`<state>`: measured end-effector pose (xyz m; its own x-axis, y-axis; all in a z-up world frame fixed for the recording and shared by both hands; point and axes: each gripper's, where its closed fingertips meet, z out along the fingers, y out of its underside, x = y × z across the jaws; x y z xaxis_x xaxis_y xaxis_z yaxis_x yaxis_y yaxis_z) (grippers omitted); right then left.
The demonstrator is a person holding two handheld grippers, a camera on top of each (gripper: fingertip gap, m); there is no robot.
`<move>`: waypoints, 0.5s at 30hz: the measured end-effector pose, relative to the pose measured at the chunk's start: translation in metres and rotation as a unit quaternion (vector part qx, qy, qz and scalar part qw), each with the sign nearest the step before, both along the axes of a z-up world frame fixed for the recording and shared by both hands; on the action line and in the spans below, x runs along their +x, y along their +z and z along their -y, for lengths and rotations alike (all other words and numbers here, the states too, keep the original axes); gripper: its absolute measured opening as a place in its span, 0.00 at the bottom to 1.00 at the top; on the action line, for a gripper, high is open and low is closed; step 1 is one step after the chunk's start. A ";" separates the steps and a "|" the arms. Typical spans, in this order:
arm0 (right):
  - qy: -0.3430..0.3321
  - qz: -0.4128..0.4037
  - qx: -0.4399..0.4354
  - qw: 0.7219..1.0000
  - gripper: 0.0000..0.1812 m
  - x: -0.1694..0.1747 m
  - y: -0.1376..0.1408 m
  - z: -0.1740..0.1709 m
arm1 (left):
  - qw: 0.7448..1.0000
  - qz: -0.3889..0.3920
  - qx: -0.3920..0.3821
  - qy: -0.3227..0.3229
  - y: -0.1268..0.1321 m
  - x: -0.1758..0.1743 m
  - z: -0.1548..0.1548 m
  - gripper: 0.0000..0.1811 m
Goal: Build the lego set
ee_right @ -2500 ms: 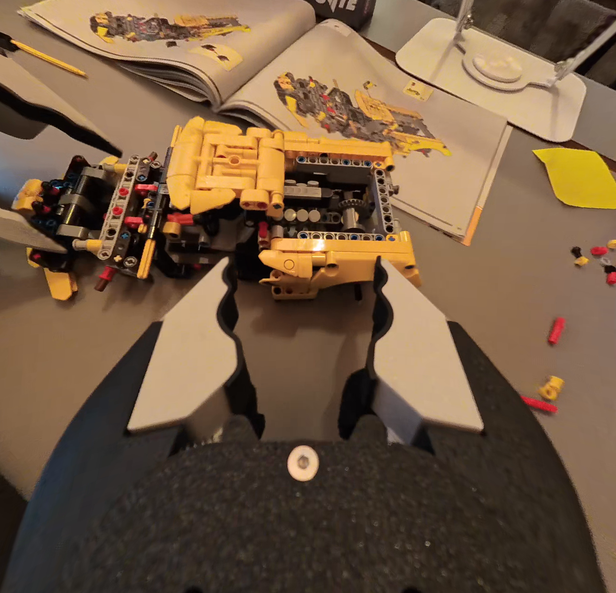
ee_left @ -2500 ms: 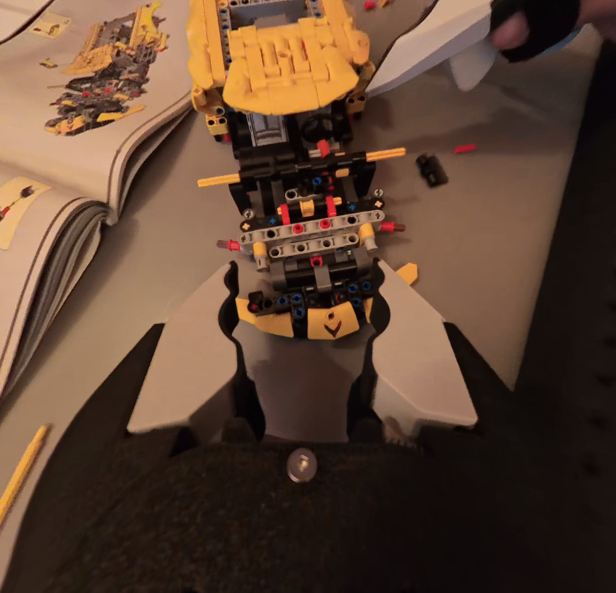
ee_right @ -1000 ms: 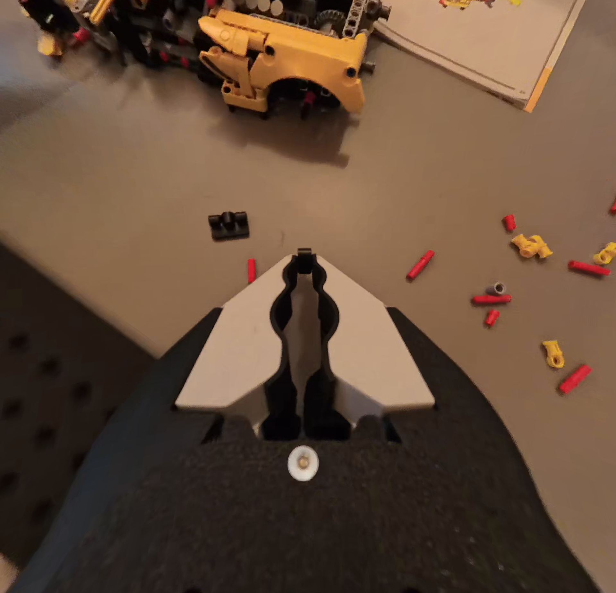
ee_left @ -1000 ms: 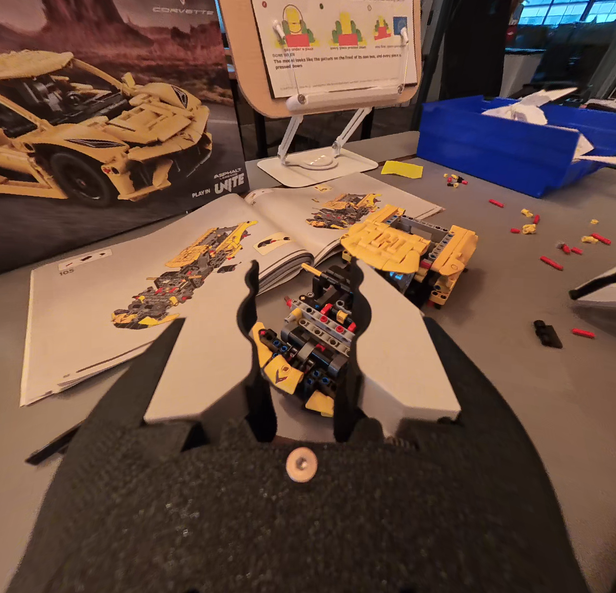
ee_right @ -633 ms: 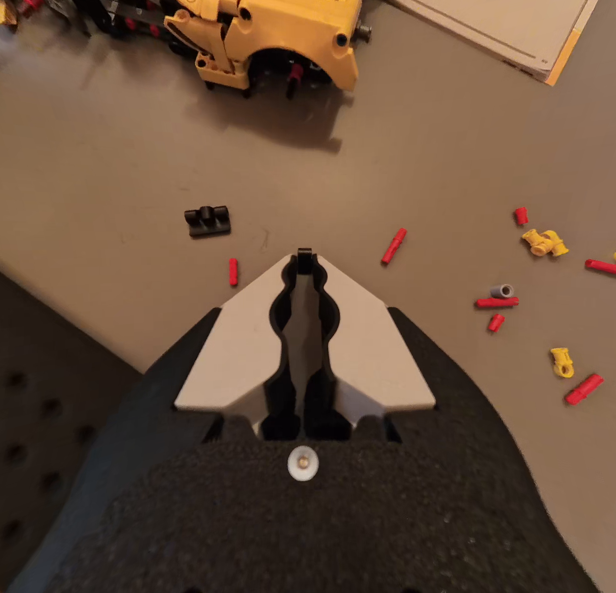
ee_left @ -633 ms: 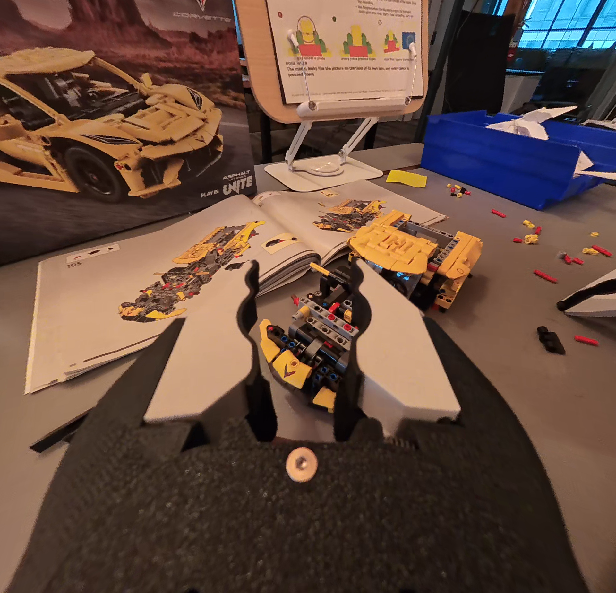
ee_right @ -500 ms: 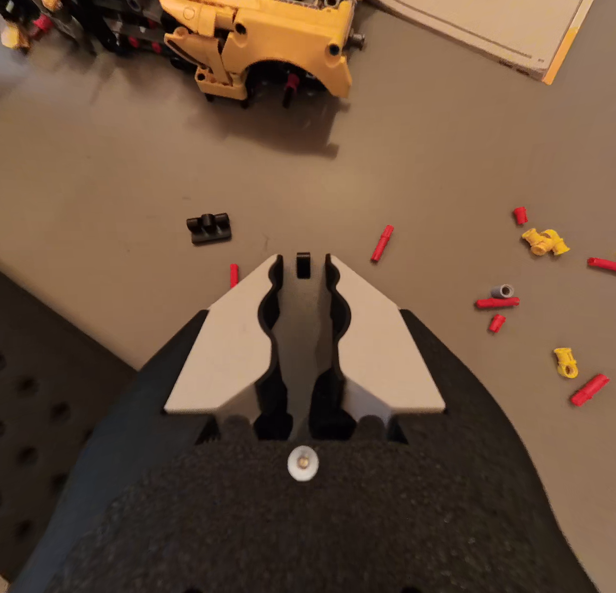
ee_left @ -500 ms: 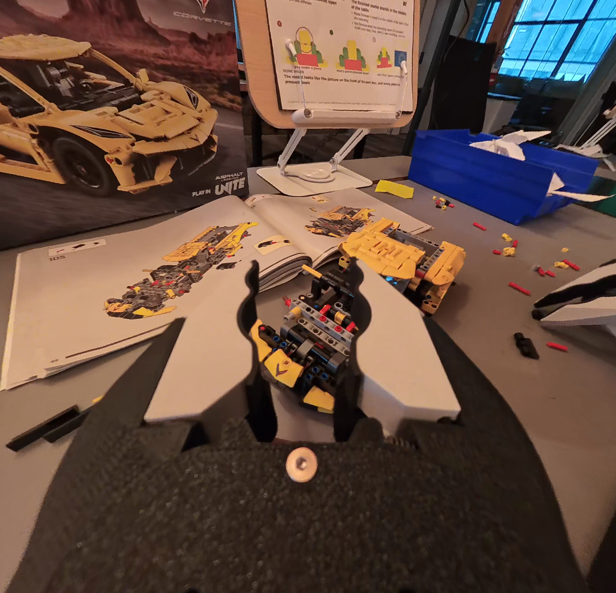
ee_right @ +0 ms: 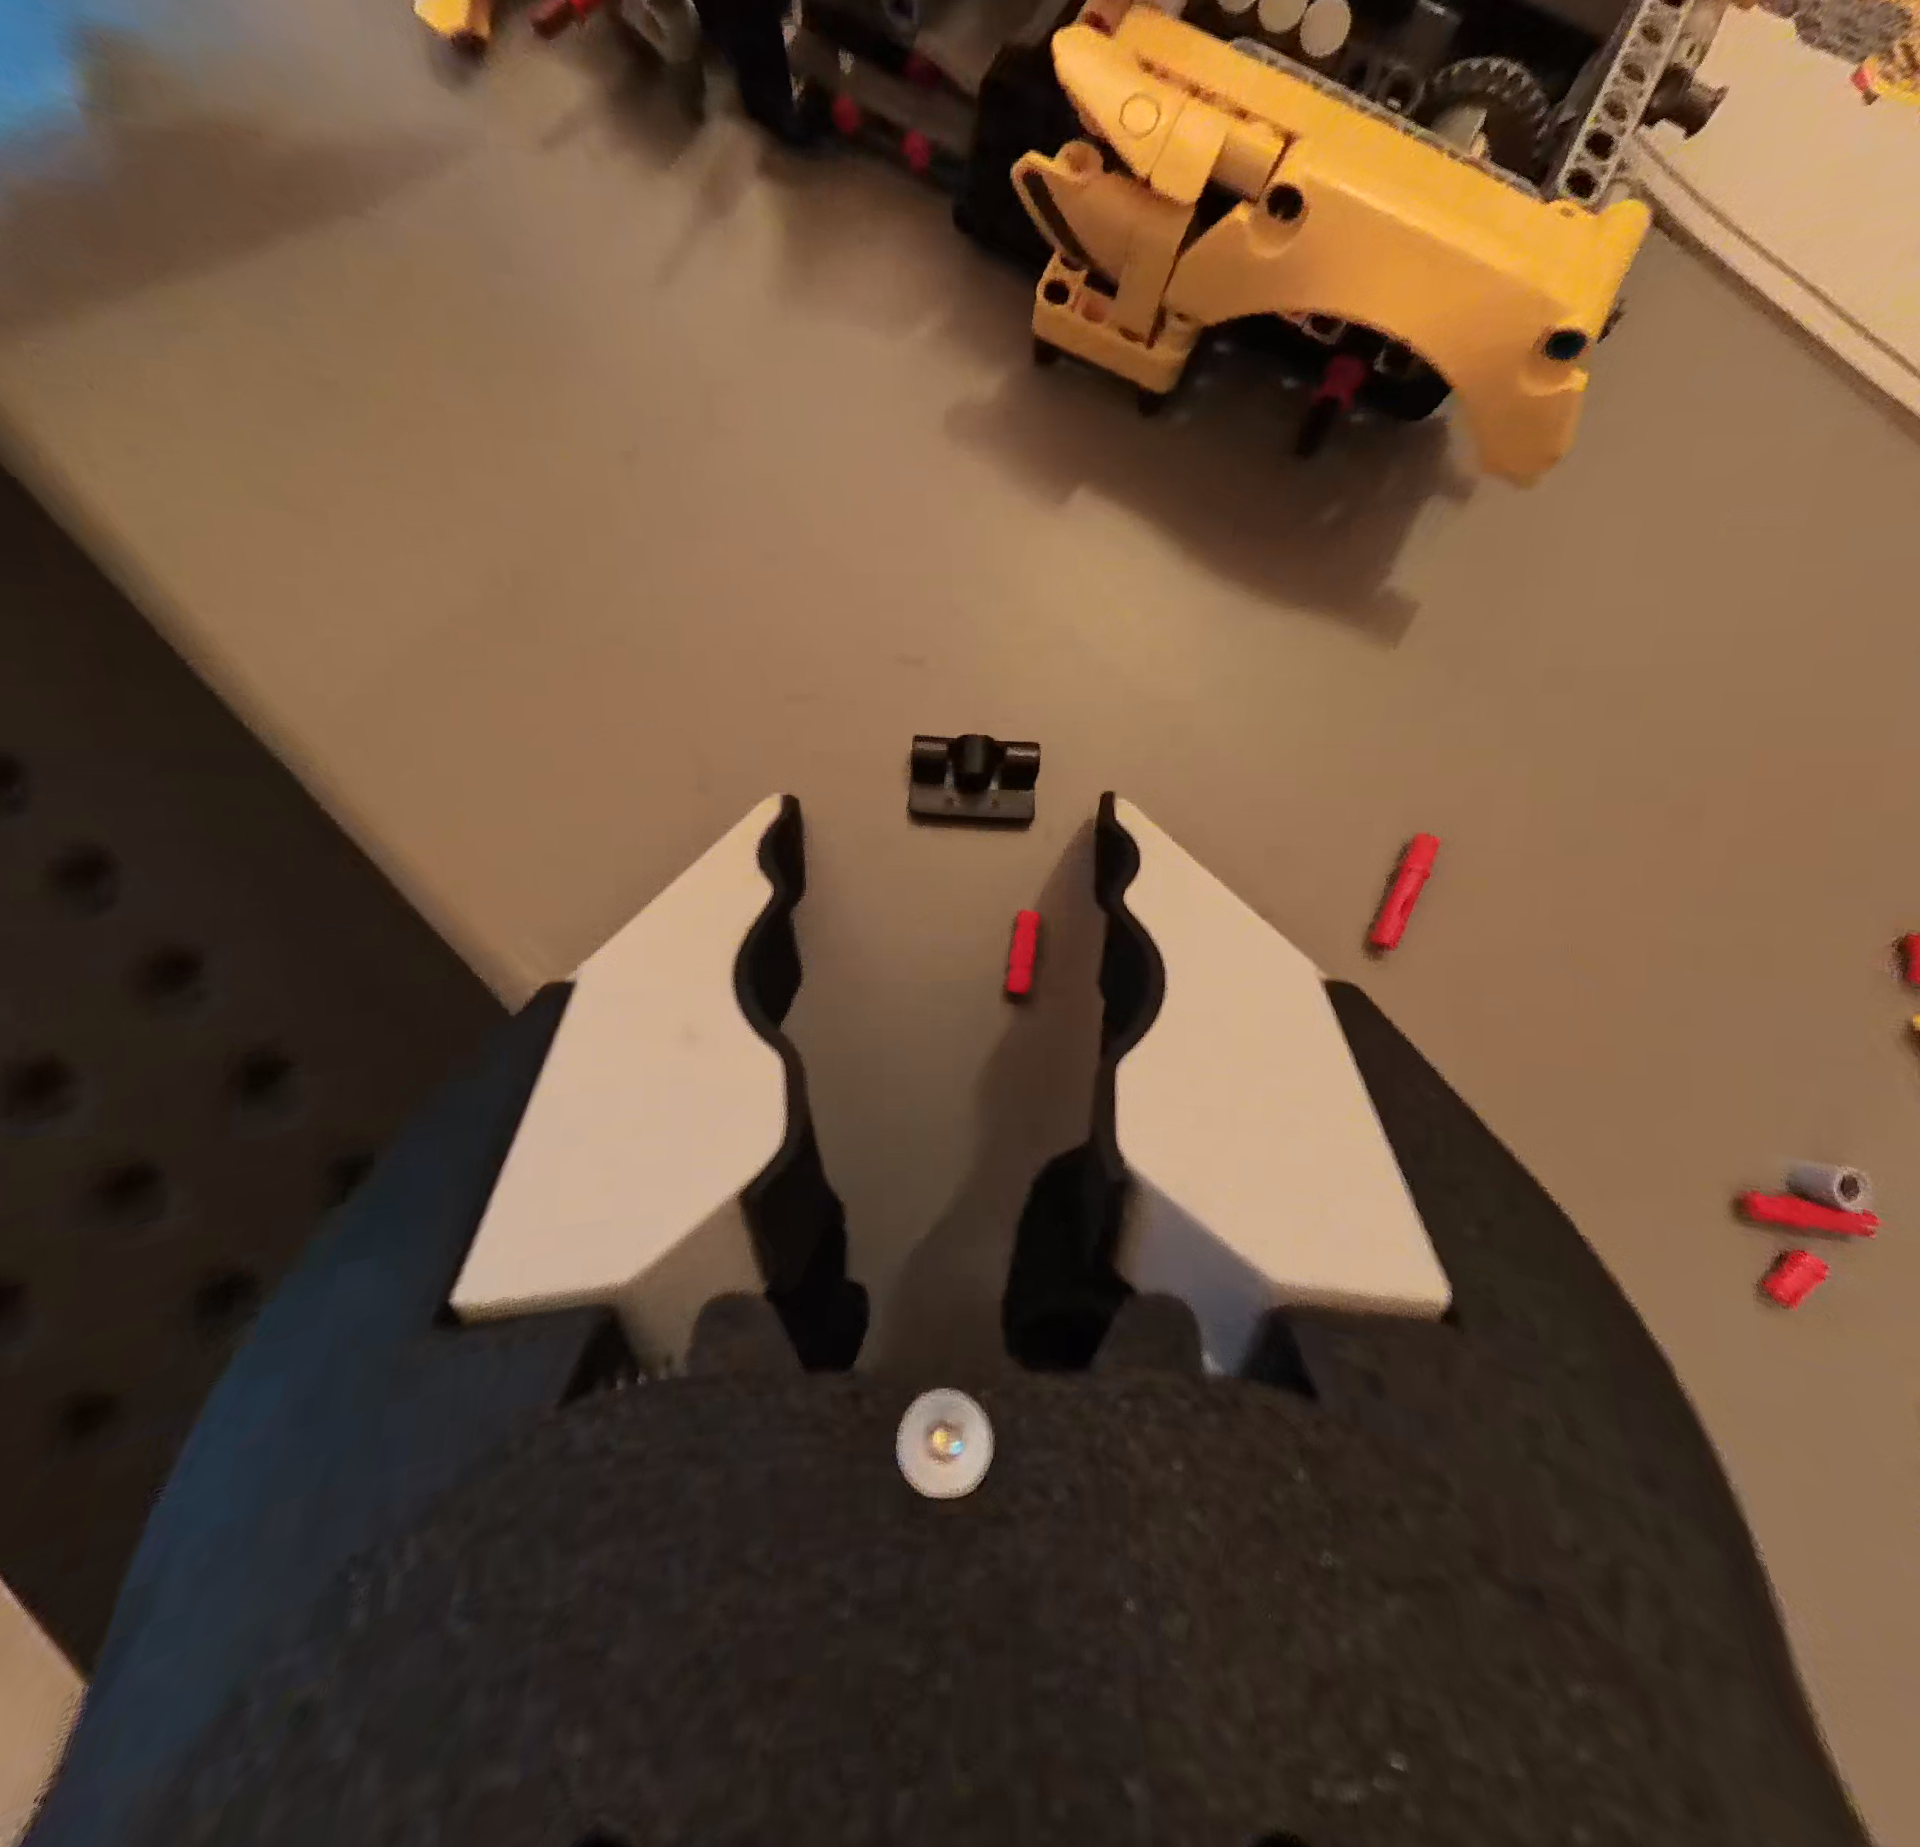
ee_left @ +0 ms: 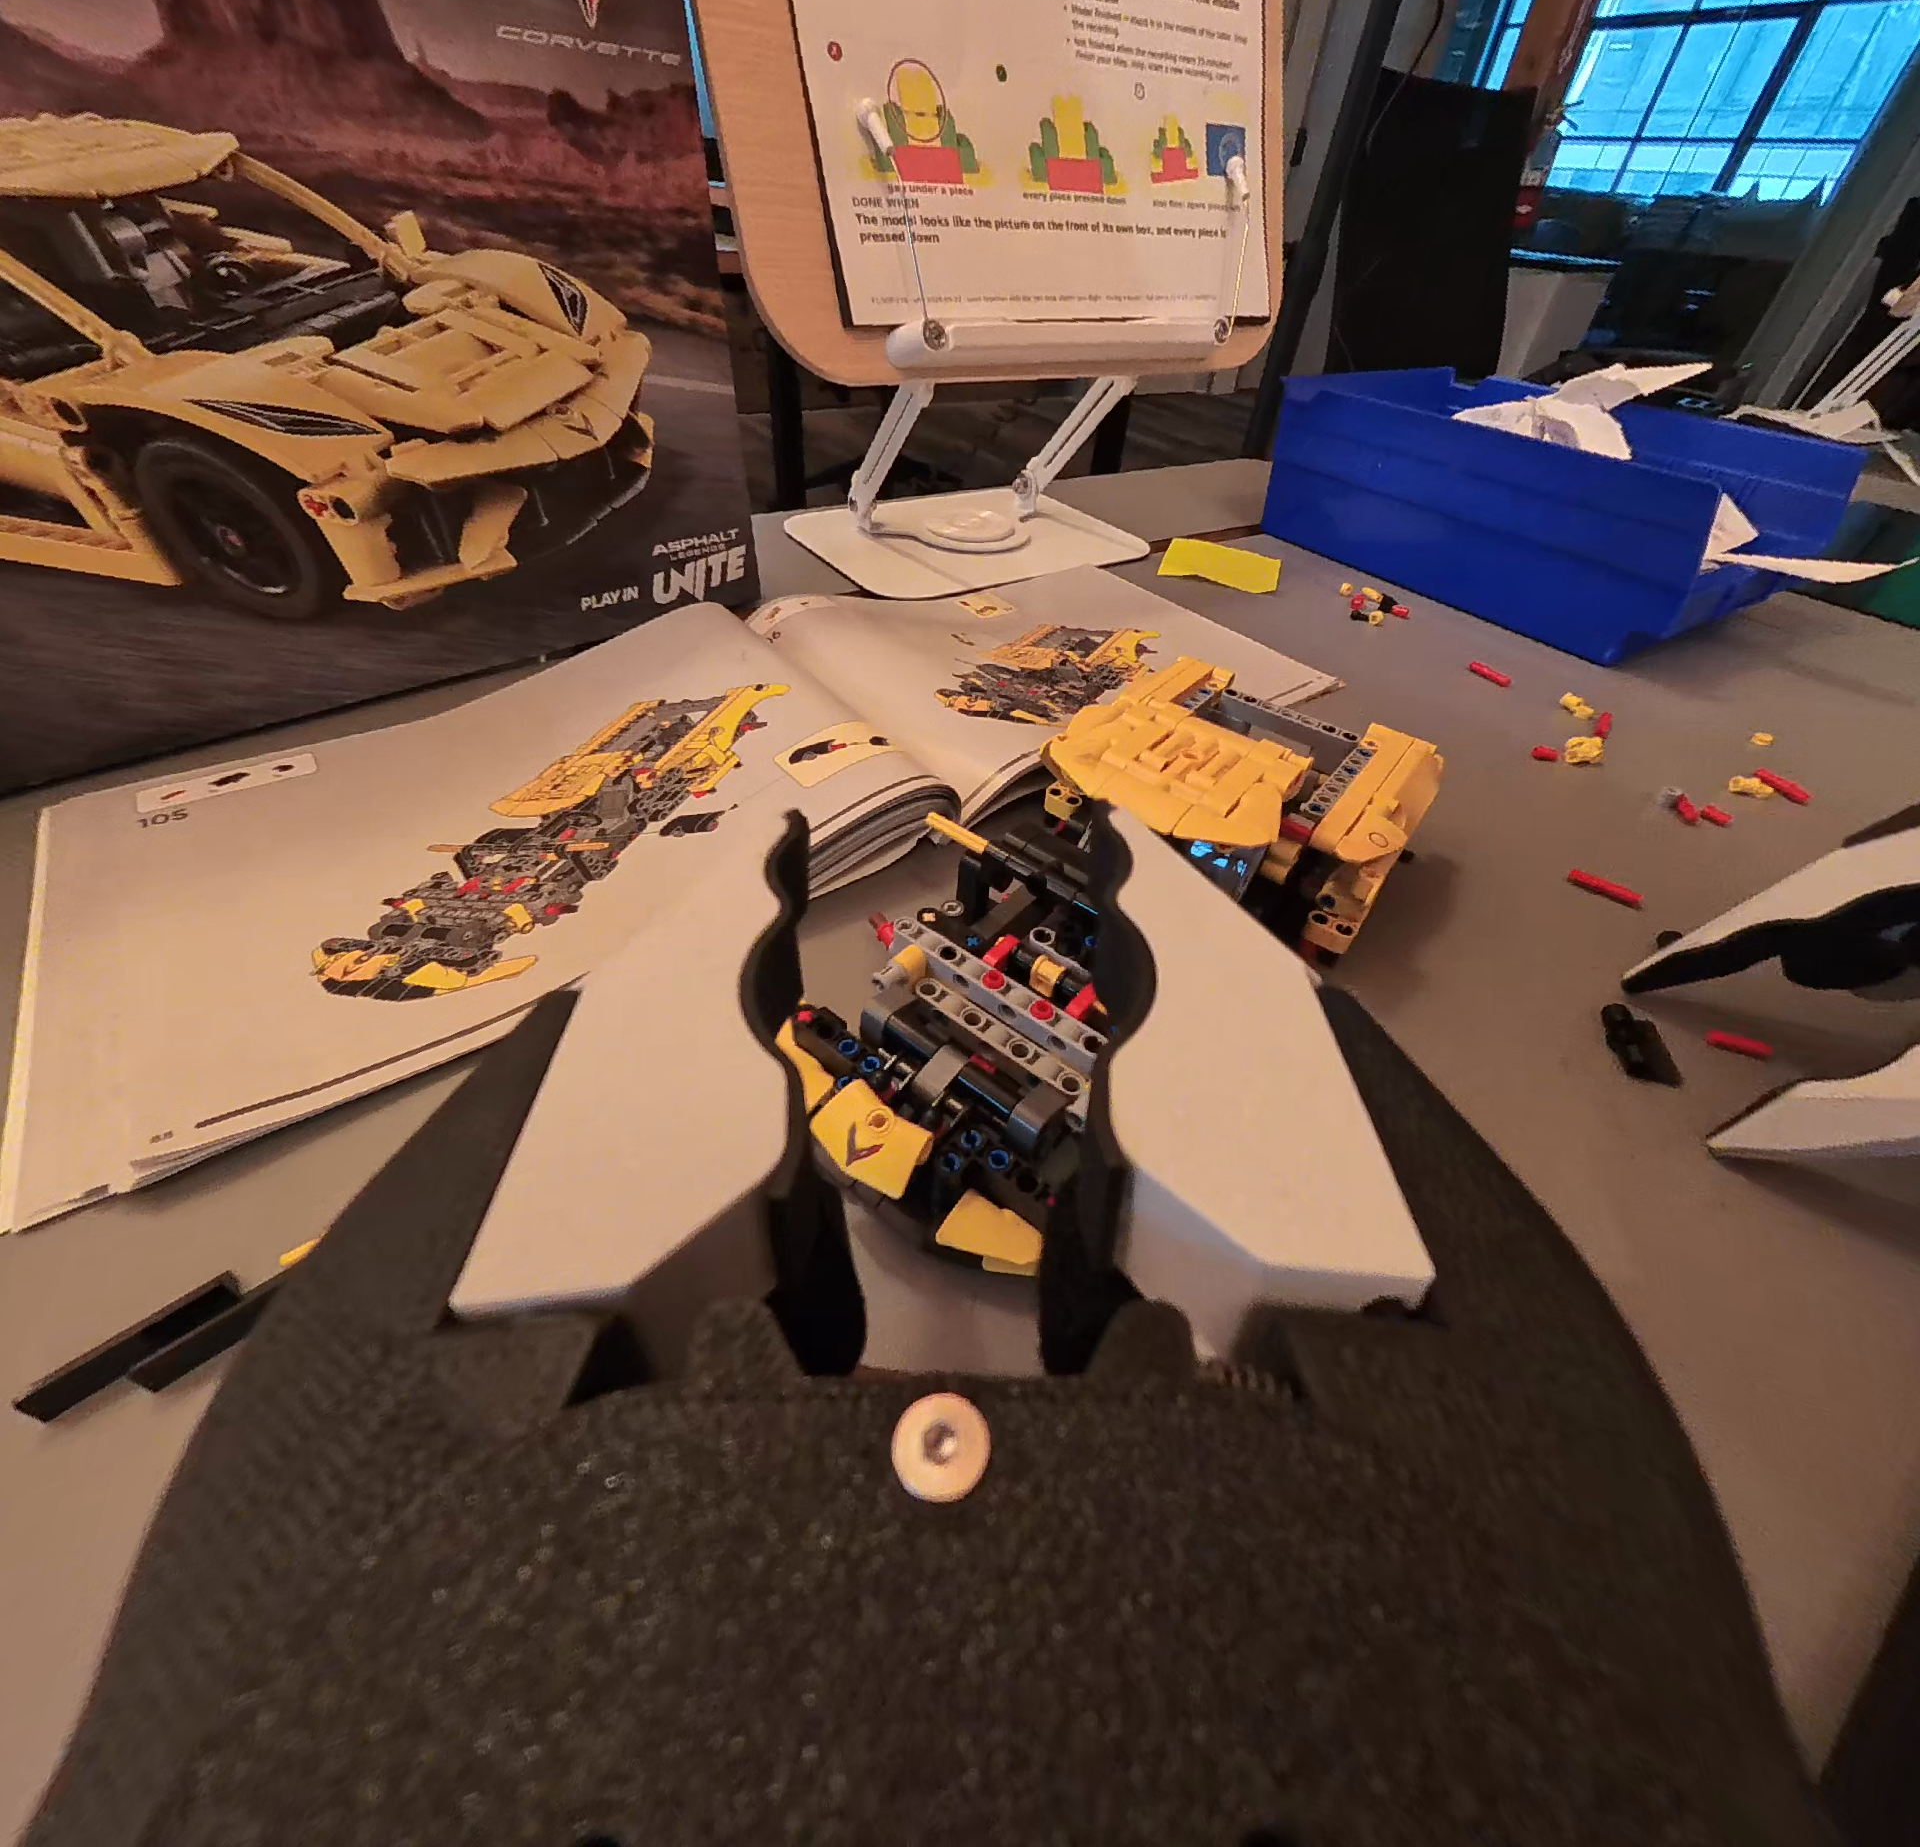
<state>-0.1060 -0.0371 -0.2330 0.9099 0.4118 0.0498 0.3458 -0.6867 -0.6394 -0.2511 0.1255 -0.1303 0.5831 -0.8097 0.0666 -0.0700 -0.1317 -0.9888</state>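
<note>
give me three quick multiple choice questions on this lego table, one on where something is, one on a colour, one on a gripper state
1. Where is the small black piece?
A. on the open booklet
B. on the table just ahead of the right gripper's fingertips
C. in the blue bin

2. What colour is the bin at the back of the table?
A. blue
B. red
C. green

3. How is the right gripper?
A. shut on a red pin
B. shut on the black piece
C. open, holding nothing

Answers: 1 B, it lies on the bare table in front of the open fingers. 2 A, its walls are blue. 3 C, the fingers stand apart with only table between them.
</note>
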 end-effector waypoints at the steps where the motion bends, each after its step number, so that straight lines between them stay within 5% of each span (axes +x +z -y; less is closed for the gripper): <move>1: 0.003 0.001 0.002 1.000 0.29 0.001 0.000 -0.002 | 1.000 -0.002 0.001 -0.001 0.000 0.001 0.001 0.30; 6: 0.009 -0.018 -0.005 1.000 0.27 0.001 -0.001 -0.007 | 0.999 -0.001 -0.024 -0.021 -0.004 0.006 0.007 0.27; 10: 0.006 -0.011 0.000 1.000 0.14 0.007 0.000 -0.008 | 0.998 0.012 -0.034 -0.044 -0.001 0.011 0.014 0.26; 15: 0.008 0.003 0.010 1.000 0.13 0.007 0.000 -0.008 | 0.970 0.002 -0.158 -0.185 0.003 0.059 0.077 0.25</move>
